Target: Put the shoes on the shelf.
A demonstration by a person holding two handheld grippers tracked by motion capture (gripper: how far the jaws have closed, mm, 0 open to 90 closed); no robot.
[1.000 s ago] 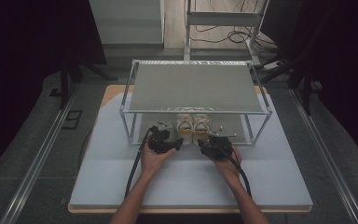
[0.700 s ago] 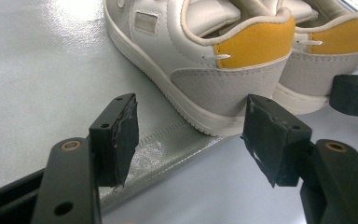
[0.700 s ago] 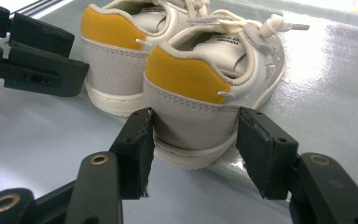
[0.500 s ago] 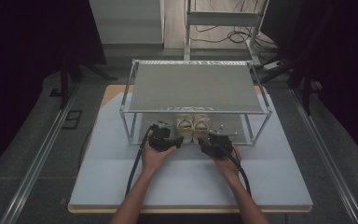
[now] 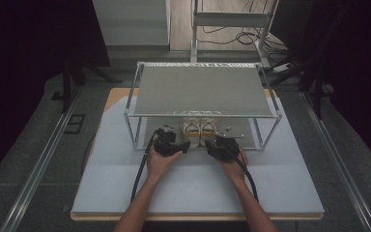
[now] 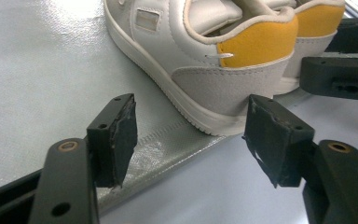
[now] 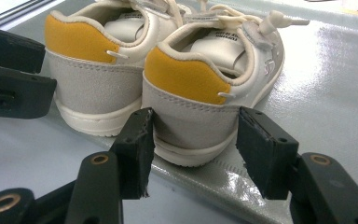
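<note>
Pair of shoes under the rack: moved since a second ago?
No. The pair of shoes sits in the same spot between the rack front legs, on the lower shelf.

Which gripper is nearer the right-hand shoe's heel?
Right. The right gripper straddles that shoe heel; the left gripper sits by the other shoe.

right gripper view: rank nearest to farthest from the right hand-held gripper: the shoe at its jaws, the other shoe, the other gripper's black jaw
1. Shoe at its jaws: heel between the open jaws of the right hand-held gripper.
2. Other shoe: beside the first, to the view's left.
3. Left hand-held gripper: black jaw at the view's left edge, beyond that shoe's heel.
</note>
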